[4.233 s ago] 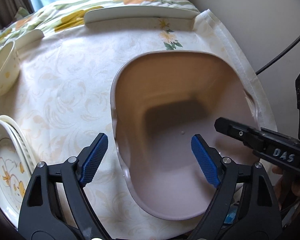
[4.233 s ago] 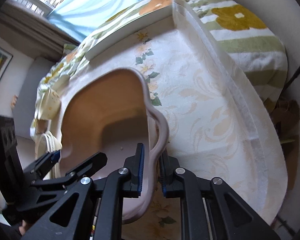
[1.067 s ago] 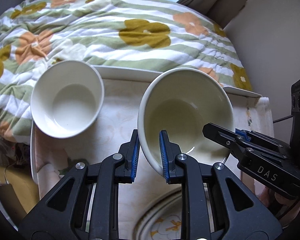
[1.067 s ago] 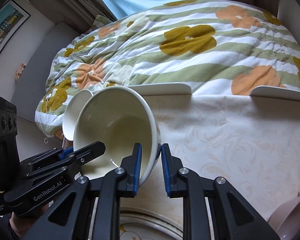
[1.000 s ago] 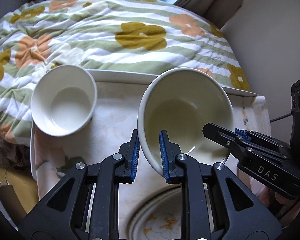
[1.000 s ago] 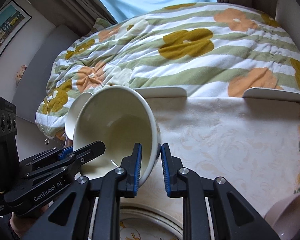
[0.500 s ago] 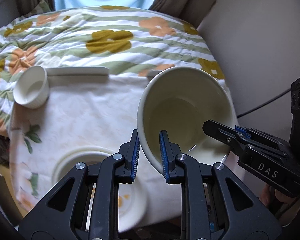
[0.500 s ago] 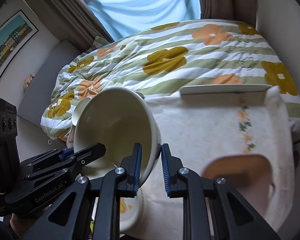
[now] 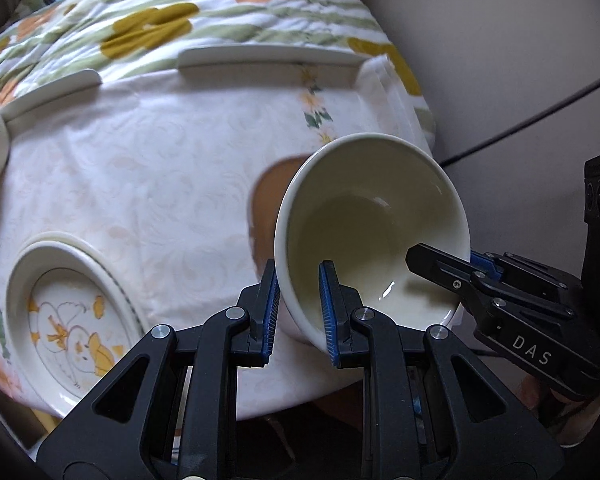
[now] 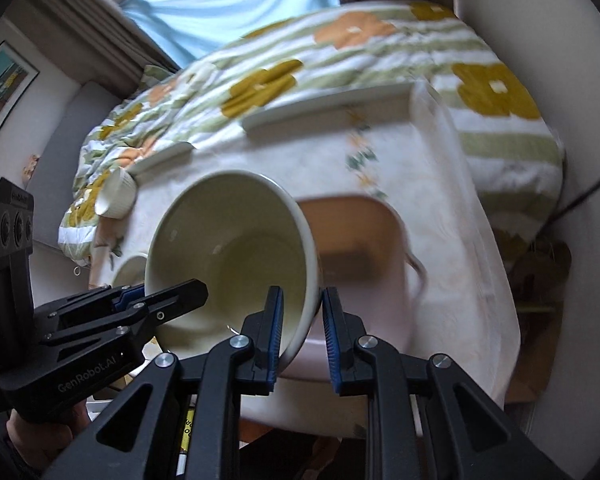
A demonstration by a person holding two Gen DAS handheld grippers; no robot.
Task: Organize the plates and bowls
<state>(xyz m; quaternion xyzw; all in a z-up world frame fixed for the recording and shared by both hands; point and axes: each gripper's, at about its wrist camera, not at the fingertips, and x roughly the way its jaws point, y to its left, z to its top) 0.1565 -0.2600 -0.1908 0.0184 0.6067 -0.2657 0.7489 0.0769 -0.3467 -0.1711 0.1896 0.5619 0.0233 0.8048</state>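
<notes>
The left gripper (image 9: 298, 312) and the right gripper (image 10: 302, 328) each pinched the wall of 1 cream bowl (image 9: 374, 224), jaws narrow, on opposite sides of its rim. The bowl hung tilted in the air, its mouth turned toward both cameras, above the near part of a pink tub (image 10: 376, 240) that stood on the white tablecloth (image 9: 140, 168). A patterned plate (image 9: 66, 320) sat on the cloth to the left of the tub, well apart from it. A small white bowl (image 10: 116, 194) rested at the far left edge of the cloth, beside a flowered quilt (image 10: 300, 68).
</notes>
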